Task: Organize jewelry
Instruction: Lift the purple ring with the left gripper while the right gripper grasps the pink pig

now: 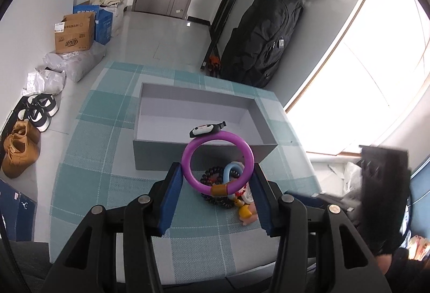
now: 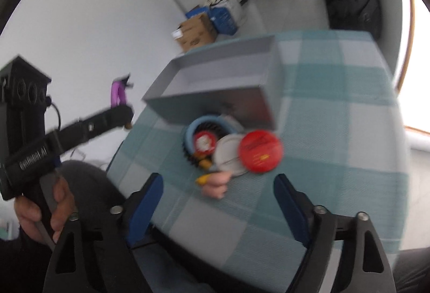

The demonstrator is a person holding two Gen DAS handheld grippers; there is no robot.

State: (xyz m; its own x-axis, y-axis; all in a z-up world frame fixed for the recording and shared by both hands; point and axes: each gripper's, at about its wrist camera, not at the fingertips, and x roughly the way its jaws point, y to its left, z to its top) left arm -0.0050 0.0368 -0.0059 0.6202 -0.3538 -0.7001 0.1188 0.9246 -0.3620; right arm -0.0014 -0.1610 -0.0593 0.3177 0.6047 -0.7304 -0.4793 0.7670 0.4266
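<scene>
left gripper (image 1: 215, 180): pads squeeze the purple ring (image 1: 217, 162), held up in the air in front of the box (image 1: 204, 156) | right gripper (image 2: 217, 201): jaws wide apart, nothing in them, over the pile (image 2: 228, 147) | pile: beads, badges and toys on the cloth (image 2: 336, 131), just beside the box

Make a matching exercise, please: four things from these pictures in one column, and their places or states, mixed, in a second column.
Things:
1. purple ring
2. grey box
3. red round badge
4. right gripper

Places or states:
A. open, nothing between its fingers
B. lying on the checked cloth beside a white disc
C. held between the left gripper's fingers, lifted off the cloth
D. standing open and empty on the table

Pairs: 1-C, 2-D, 3-B, 4-A
</scene>
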